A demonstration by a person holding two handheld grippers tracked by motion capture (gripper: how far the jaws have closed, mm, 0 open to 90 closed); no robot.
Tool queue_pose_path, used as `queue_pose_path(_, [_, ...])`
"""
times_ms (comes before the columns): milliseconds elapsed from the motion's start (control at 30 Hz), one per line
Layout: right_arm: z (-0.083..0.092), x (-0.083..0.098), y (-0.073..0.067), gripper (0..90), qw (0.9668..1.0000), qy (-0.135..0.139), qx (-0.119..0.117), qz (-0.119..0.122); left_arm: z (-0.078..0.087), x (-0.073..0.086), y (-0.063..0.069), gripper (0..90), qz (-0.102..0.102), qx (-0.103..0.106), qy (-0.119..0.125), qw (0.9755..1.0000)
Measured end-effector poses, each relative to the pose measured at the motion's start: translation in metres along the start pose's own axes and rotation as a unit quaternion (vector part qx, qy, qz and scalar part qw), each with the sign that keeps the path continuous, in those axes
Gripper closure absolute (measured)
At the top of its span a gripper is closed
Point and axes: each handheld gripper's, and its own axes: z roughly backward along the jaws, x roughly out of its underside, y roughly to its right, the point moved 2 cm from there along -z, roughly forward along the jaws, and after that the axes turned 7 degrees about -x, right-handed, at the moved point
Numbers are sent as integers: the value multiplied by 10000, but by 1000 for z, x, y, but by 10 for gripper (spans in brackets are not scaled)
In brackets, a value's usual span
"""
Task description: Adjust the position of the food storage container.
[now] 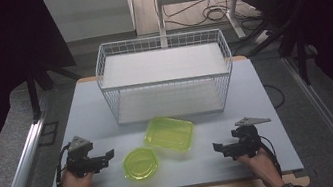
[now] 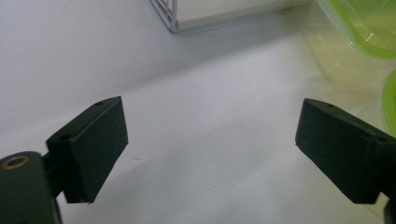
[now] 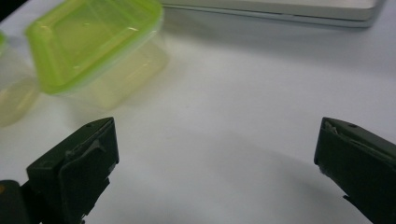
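Two clear containers with lime-green lids stand near the middle front of the table: a rectangular one (image 1: 170,133) and, touching its left front corner, a round one (image 1: 140,164). My left gripper (image 1: 108,156) rests low at the left, open, with nothing between its jaws, a short way left of the round container. My right gripper (image 1: 218,148) sits at the right, open and empty, pointing left toward the containers. The rectangular container (image 3: 93,44) lies ahead and left of the right gripper (image 3: 215,163). In the left gripper view both containers peek in at the right edge, the rectangular one (image 2: 364,28) higher.
A white wire basket (image 1: 164,76) with two shelves stands at the back middle of the grey-white table (image 1: 87,116). Its corner (image 2: 170,18) is ahead of the left gripper. Metal rails run along both sides of the table.
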Motion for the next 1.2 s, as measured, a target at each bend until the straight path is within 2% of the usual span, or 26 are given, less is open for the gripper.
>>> queue_pose_path(67, [-2,0,0,0,9999,-63,127,36,0,0,1,76,-4,-23,-22,10000])
queue_pose_path(133, [-2,0,-1,0,9998,-122,118,83,-1,0,3,63,-58,-88,-80,9999])
queue_pose_path(167, [-3,0,-4,0,9995,-169,161,209,-1,-1,4,58,-67,-52,-74,9999])
queue_pose_path(267, [-4,-1,-5,0,9991,-177,213,310,0,-2,6,52,-68,46,-21,10000])
queue_pose_path(467, [-4,-2,-5,11,9990,-155,254,330,1,-3,8,92,-154,89,11,9998])
queue_pose_path(600, [-4,-2,-5,27,9990,-105,272,332,8,-6,12,186,-212,190,158,9995])
queue_pose_path(700, [-4,-2,-6,35,9988,-121,297,370,15,-10,15,305,-214,397,254,9987])
queue_pose_path(733, [-4,-2,-6,35,9988,-121,297,370,15,-10,15,354,-214,397,254,9987])
queue_pose_path(767, [-4,-3,-6,39,9986,-128,313,417,20,-13,20,393,-261,494,300,9980])
queue_pose_path(867, [-4,-3,-7,45,9984,-118,331,435,24,-17,27,465,-371,547,382,9971])
queue_pose_path(933, [-4,-3,-7,47,9983,-109,337,457,30,-20,35,489,-489,587,463,9960])
queue_pose_path(1000, [-4,-3,-8,52,9980,-75,357,523,36,-25,48,573,-664,715,600,9934])
queue_pose_path(1033, [-4,-3,-8,53,9978,-72,365,543,36,-25,48,600,-664,715,600,9934])
queue_pose_path(1067, [-4,-3,-8,53,9978,-72,365,543,38,-26,53,600,-726,762,635,9924])
queue_pose_path(1133, [-4,-3,-9,58,9976,-74,380,571,42,-30,68,695,-924,898,693,9892])
queue_pose_path(1200, [-4,-3,-9,60,9974,-67,391,596,42,-30,71,748,-961,934,700,9885])
